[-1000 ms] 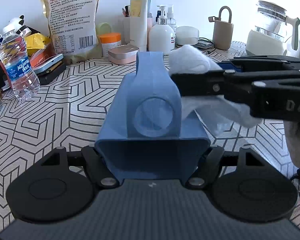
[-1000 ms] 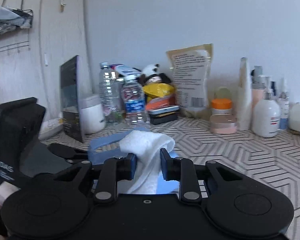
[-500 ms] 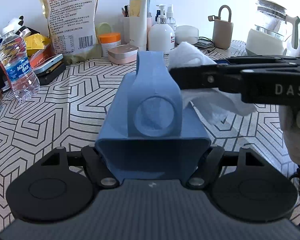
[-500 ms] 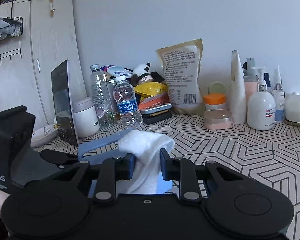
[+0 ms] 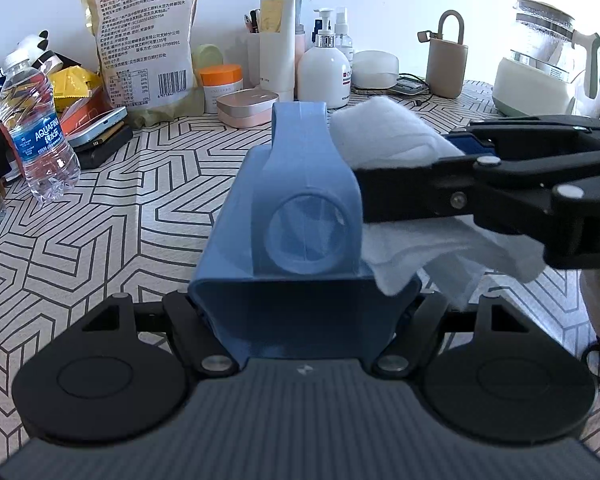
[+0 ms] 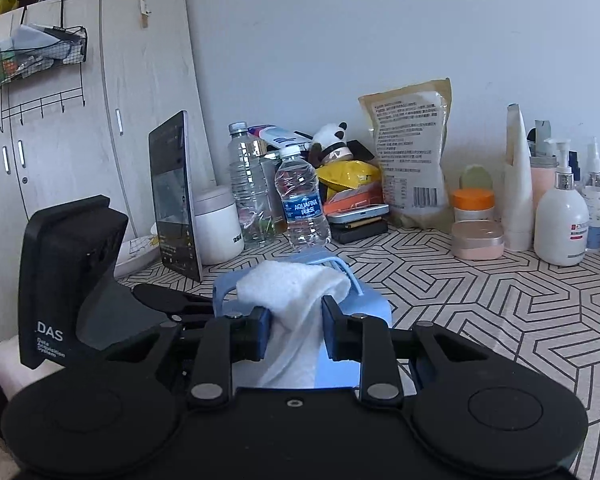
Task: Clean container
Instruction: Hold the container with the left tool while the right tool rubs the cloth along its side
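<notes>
Clamped tight, both pairs of my jaws: my left gripper (image 5: 304, 312) squeezes the wide end of the blue container (image 5: 300, 216), and my right gripper (image 6: 293, 330) pinches a wad of white cloth (image 6: 295, 292) between its blue pads.

Going left to right from the container. Off to its left stands the water bottle (image 5: 35, 132), well apart, no bother. Dead centre, the container itself lies lengthwise away from me, above the patterned tablecloth (image 5: 111, 216), held up by my left jaws. On its right flank the cloth (image 5: 384, 136) is pressed against the raised handle, touching it, with my right gripper (image 5: 396, 184) reaching in sideways from that side.

Now, doing this wipe well, as I judge it: keep the left grip firm so the container does not twist, and drag the cloth along the flank in long strokes rather than dabbing. I'd lead with the bunched top, since the loose tail hanging below the jaws could snag.

Materials: the container looks like matte moulded plastic, hard and smooth, boxy at the base with a rounded strap handle and a circular translucent window on the near face. The cloth is soft, fluffy, crumpled, easily squashed. I cannot tell whether it is damp.
</notes>
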{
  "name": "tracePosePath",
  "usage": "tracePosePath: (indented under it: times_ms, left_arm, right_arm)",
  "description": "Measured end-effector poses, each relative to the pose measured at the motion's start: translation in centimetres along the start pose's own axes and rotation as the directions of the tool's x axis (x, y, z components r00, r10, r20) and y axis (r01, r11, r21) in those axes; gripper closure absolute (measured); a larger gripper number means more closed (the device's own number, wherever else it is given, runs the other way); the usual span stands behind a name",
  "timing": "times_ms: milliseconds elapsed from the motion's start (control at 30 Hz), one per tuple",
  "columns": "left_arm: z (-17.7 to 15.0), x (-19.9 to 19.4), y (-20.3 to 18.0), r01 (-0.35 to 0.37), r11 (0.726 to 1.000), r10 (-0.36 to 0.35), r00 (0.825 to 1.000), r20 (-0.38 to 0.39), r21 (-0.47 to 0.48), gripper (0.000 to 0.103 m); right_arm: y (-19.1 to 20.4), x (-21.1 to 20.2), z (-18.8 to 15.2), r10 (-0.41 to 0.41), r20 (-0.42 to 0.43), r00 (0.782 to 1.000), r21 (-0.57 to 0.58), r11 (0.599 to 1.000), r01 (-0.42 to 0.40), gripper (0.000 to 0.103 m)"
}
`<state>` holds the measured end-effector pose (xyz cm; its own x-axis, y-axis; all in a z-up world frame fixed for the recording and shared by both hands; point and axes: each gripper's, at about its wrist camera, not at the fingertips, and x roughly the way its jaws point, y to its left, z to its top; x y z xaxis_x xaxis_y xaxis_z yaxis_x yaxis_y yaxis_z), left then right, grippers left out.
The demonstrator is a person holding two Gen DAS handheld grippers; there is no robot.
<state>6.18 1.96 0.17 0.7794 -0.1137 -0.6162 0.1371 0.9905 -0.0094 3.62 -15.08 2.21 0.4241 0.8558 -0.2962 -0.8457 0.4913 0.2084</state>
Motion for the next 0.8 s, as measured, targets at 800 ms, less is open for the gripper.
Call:
tracePosePath:
  times_ms: [800]
  left_arm:
    - [0.0, 0.0, -0.1, 0.000, 1.000, 0.000, 1.000, -0.001, -0.001, 0.029]
  right_arm:
    - [-0.4, -0.1, 0.0, -0.001, -0.006, 1.000, 0.034, 0.999, 0.001, 0.067]
